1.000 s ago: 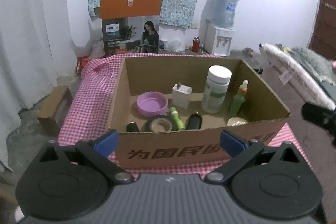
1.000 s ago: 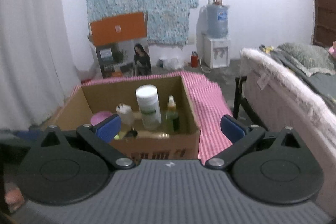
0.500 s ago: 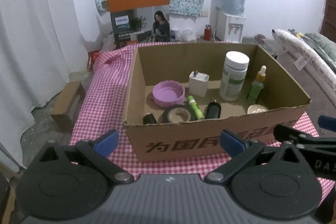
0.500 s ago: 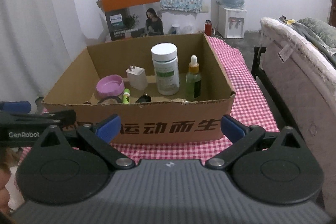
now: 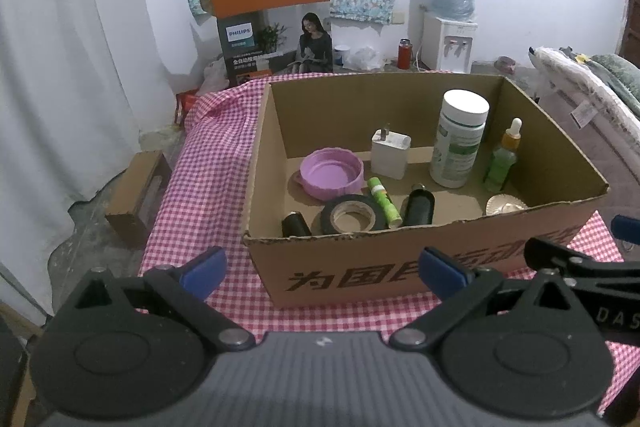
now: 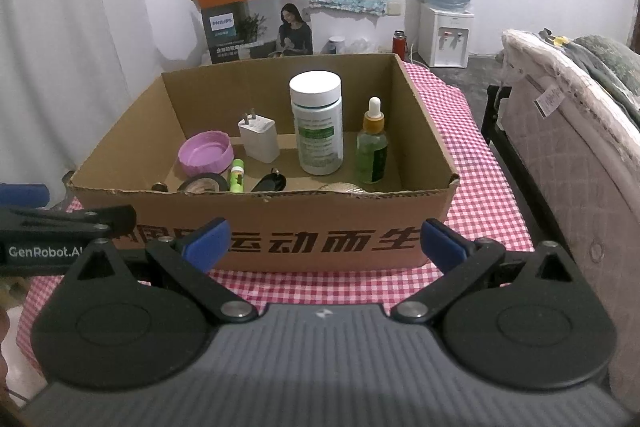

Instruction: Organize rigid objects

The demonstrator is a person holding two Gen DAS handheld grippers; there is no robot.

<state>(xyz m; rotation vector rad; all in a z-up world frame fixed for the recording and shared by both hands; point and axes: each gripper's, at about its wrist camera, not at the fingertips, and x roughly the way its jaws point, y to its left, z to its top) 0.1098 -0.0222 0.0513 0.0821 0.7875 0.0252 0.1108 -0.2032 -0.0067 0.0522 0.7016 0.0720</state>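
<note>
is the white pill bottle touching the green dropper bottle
Apart. The right wrist view shows bare box wall between the pill bottle and the dropper bottle.

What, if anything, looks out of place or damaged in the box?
Nothing spilled. The cardboard box has a ragged front rim. Inside, the green tube and a black cylinder lie on their sides, while the white bottle and dropper bottle stand upright.

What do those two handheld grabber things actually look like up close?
Each has a ribbed grey body with two round black discs, black linkage arms joined by silver rivets, and blue fingertips. The left gripper and right gripper look alike. Seen side-on, white lettering shows: "GenRobot.AI" on the left one, "DAS" on the right. No cables show.
</note>
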